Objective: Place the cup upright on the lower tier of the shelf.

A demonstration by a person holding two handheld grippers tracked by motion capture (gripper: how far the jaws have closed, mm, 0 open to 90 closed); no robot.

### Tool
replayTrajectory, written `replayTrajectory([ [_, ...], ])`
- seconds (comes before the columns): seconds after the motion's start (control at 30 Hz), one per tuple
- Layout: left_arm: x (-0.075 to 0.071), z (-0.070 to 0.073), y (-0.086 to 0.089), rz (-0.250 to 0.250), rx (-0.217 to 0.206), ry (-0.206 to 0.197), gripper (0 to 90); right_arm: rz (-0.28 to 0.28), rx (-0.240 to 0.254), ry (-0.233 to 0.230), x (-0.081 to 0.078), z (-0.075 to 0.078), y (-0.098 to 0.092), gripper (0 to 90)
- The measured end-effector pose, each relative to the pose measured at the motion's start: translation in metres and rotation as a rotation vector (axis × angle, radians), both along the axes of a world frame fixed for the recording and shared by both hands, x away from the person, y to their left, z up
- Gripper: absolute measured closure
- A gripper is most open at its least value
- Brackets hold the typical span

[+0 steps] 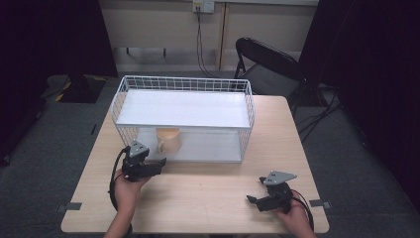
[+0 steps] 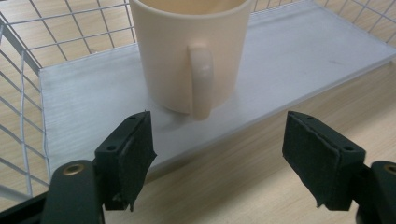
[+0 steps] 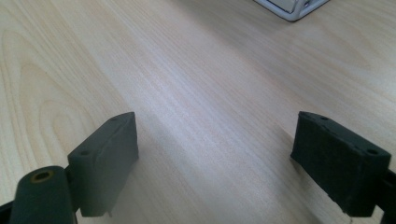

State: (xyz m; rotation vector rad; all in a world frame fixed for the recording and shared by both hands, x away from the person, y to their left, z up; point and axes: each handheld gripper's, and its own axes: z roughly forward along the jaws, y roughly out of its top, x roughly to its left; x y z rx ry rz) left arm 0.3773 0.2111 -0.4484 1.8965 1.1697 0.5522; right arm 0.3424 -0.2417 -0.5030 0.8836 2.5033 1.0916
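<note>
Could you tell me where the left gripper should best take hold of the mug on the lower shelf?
Probably the handle: the mug stands upright with it facing the rack's open front, centred ahead of the open left gripper. Come straight in from the front, jaws either side.
</note>
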Motion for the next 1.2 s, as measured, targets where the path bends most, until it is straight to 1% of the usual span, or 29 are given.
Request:
replayTrajectory([
  [0.1, -0.001, 0.001, 0.002, -0.01, -0.013, 0.006, 22.7, 0.0, 0.0, 0.0, 0.0, 0.0, 0.0, 13.5],
  [0.13, -0.002, 0.001, 0.003, -0.012, -0.028, 0.011, 22.1, 0.0, 0.0, 0.0, 0.0, 0.0, 0.0, 13.6],
  [0.2, -0.003, 0.001, 0.005, -0.013, -0.02, 0.009, 20.5, 0.0, 0.0, 0.0, 0.0, 0.0, 0.0, 13.5],
  [0.27, -0.004, 0.0, 0.008, -0.01, -0.035, 0.021, 20.0, -0.001, -0.001, 0.0, 0.0, 0.0, 0.0, 13.5],
  [0.33, -0.005, -0.001, 0.009, -0.012, 0.006, 0.025, 20.3, 0.0, 0.0, 0.0, 0.0, 0.0, 0.0, 13.5],
  [0.37, -0.006, -0.002, 0.01, -0.024, 0.021, 0.028, 19.2, 0.0, 0.0, 0.0, 0.0, 0.0, 0.0, 13.6],
  [0.43, -0.008, -0.003, 0.013, -0.039, 0.01, 0.031, 18.2, 0.0, 0.0, 0.0, 0.0, 0.0, 0.0, 13.5],
  [0.57, -0.011, -0.002, 0.017, -0.047, 0.003, 0.03, 17.9, 0.0, 0.0, 0.0, 0.0, 0.0, 0.0, 13.6],
  [0.63, -0.013, -0.001, 0.018, -0.039, 0.01, 0.021, 19.2, 0.0, 0.0, 0.0, 0.0, 0.0, 0.0, 13.6],
  [0.67, -0.015, 0.0, 0.02, -0.043, 0.004, 0.016, 19.4, 0.0, 0.0, 0.0, 0.0, 0.0, 0.0, 13.6],
  [0.77, -0.016, 0.001, 0.023, -0.047, 0.008, 0.018, 19.4, 0.0, 0.0, 0.0, 0.0, 0.0, 0.0, 13.5],
  [0.83, -0.018, 0.001, 0.025, -0.049, 0.0, 0.023, 19.1, 0.0, -0.001, 0.0, 0.0, 0.0, 0.0, 13.6],
  [0.9, -0.018, 0.0, 0.026, -0.064, -0.004, 0.025, 18.9, 0.0, 0.0, 0.0, 0.0, 0.0, 0.0, 13.5],
  [0.93, -0.019, -0.001, 0.027, -0.074, 0.008, 0.027, 17.5, 0.0, -0.001, 0.0, 0.0, 0.0, 0.0, 13.6],
  [0.97, -0.02, -0.001, 0.027, -0.075, 0.007, 0.031, 17.0, 0.0, 0.0, 0.0, 0.0, 0.0, 0.0, 13.5],
  [1.1, -0.022, -0.003, 0.032, -0.097, -0.006, 0.036, 17.2, 0.0, 0.0, 0.0, 0.0, 0.0, 0.0, 13.6],
  [1.2, -0.024, -0.004, 0.035, -0.102, -0.012, 0.046, 16.9, 0.0, 0.0, 0.0, 0.0, 0.0, 0.0, 13.6],
])
